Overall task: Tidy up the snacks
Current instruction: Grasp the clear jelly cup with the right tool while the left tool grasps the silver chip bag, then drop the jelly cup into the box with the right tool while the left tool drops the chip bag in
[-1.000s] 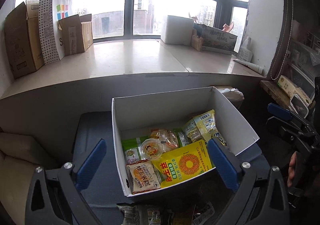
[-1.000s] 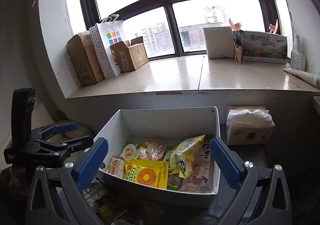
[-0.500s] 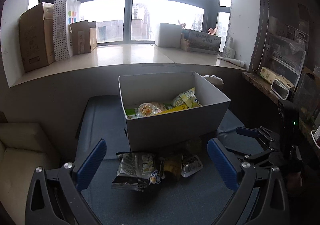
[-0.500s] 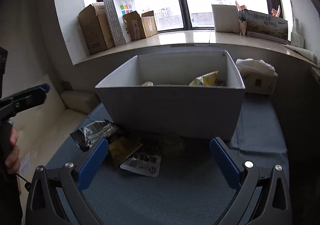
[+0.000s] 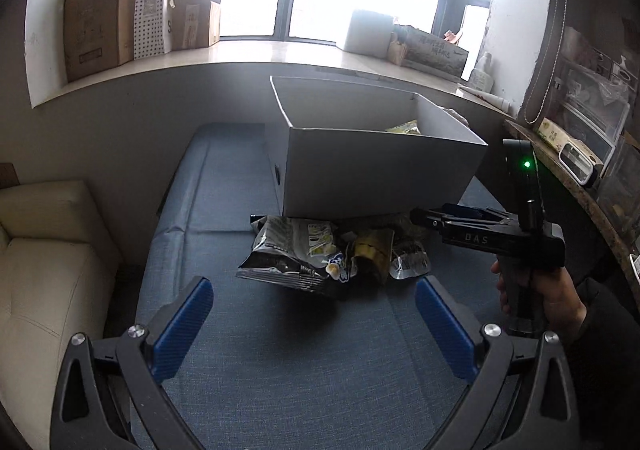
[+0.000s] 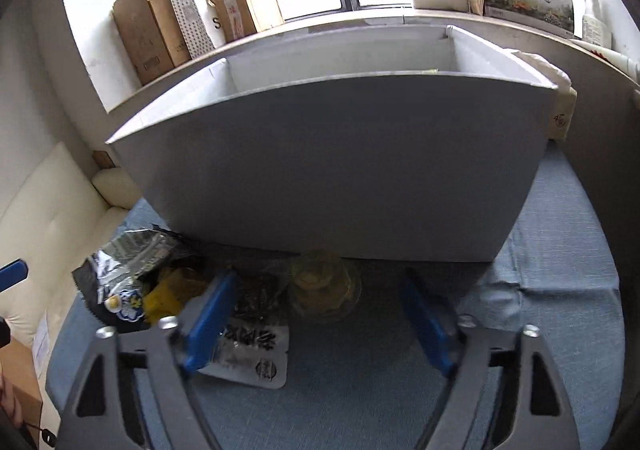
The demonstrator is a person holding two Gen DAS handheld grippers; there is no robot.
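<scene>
A white cardboard box (image 5: pixel 380 174) (image 6: pixel 332 178) stands on the blue cloth (image 5: pixel 300 370) with a yellow packet showing over its rim. Loose snacks lie against its near wall: a dark silvery bag (image 5: pixel 288 254) (image 6: pixel 128 262), a yellow packet (image 5: pixel 372 250) (image 6: pixel 172 290) and a clear packet with black print (image 6: pixel 248 346). A clear plastic cup (image 6: pixel 324 286) sits between the fingers of my right gripper (image 6: pixel 320 310); its jaws are closing and the pads stand apart from the cup. My left gripper (image 5: pixel 312 302) hangs open in front of the pile, holding nothing. The right gripper (image 5: pixel 424 218) reaches in from the right, held by a hand.
A cream sofa cushion (image 5: pixel 44 258) borders the cloth on the left. Cardboard boxes and a dotted paper bag (image 5: pixel 96 22) stand on the windowsill behind. A tissue box (image 6: pixel 560 106) sits at the box's far right corner. A cluttered shelf (image 5: pixel 580 138) runs along the right.
Both grippers have come down from above the box and back to its near side, low over the loose snacks. The right jaws have narrowed around the clear cup.
</scene>
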